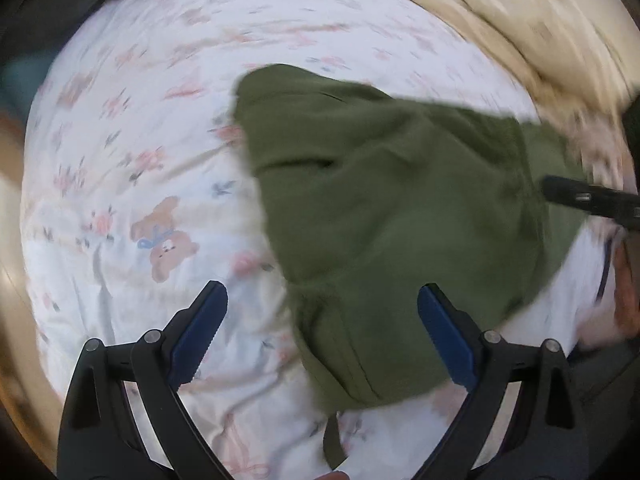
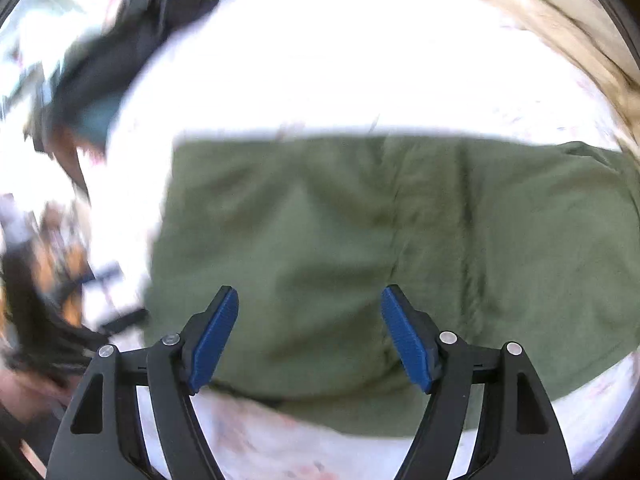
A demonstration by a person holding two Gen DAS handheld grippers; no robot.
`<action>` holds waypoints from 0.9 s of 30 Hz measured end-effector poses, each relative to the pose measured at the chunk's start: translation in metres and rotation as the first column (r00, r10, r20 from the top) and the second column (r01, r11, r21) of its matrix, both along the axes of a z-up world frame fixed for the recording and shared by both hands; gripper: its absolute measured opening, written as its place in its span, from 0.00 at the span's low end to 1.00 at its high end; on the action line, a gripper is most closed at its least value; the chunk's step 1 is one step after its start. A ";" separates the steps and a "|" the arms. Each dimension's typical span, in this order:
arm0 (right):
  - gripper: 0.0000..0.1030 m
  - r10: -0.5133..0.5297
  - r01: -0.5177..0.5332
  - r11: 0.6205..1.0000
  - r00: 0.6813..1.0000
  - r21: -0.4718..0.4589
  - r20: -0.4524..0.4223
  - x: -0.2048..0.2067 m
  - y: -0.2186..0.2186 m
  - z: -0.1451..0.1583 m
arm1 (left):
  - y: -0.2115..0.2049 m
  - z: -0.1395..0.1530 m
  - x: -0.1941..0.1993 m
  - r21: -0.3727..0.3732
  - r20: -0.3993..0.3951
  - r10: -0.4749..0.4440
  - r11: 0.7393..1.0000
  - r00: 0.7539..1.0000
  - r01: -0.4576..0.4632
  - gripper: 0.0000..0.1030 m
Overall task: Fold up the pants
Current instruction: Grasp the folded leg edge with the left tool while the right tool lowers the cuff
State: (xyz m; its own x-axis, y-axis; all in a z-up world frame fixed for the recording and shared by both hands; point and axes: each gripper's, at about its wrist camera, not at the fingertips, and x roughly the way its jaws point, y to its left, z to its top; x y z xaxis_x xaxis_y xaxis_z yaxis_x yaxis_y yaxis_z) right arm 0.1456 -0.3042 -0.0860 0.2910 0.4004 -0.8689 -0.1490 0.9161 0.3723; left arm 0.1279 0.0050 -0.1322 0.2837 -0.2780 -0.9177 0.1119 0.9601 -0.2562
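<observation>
The olive green pants [image 1: 384,208] lie on a white bed sheet [image 1: 132,184] printed with bears and flowers. My left gripper [image 1: 322,300] is open, hovering above the near end of the pants, holding nothing. In the right wrist view the pants [image 2: 380,248] fill the middle as a folded block. My right gripper [image 2: 310,300] is open above their near edge, holding nothing. The right gripper's black tip also shows in the left wrist view [image 1: 588,200] at the right edge, over the pants.
A cream blanket [image 1: 520,20] is bunched along the far right of the bed. Dark items [image 2: 120,40] lie off the bed's far left. The sheet [image 2: 320,60] is overexposed in the right wrist view. Both views are motion-blurred.
</observation>
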 end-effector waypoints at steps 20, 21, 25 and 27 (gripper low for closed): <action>0.74 -0.204 0.200 0.979 0.975 0.046 0.091 0.007 -0.056 0.032 | -0.035 -0.062 0.045 -0.029 -0.107 0.065 0.997 0.992 -0.068 0.22; 0.74 -0.200 0.197 0.980 0.975 0.039 0.093 0.007 -0.055 0.033 | -0.036 -0.059 0.043 -0.031 -0.102 0.048 0.998 0.994 -0.052 0.12; 0.74 -0.194 0.193 0.981 0.977 0.017 0.088 0.006 -0.053 0.030 | -0.046 -0.040 0.037 0.022 -0.063 0.037 0.999 0.997 -0.036 0.07; 0.74 -0.198 0.198 0.980 0.976 0.007 0.088 0.006 -0.053 0.030 | -0.046 -0.025 0.035 0.009 -0.045 0.081 0.997 0.996 -0.081 0.06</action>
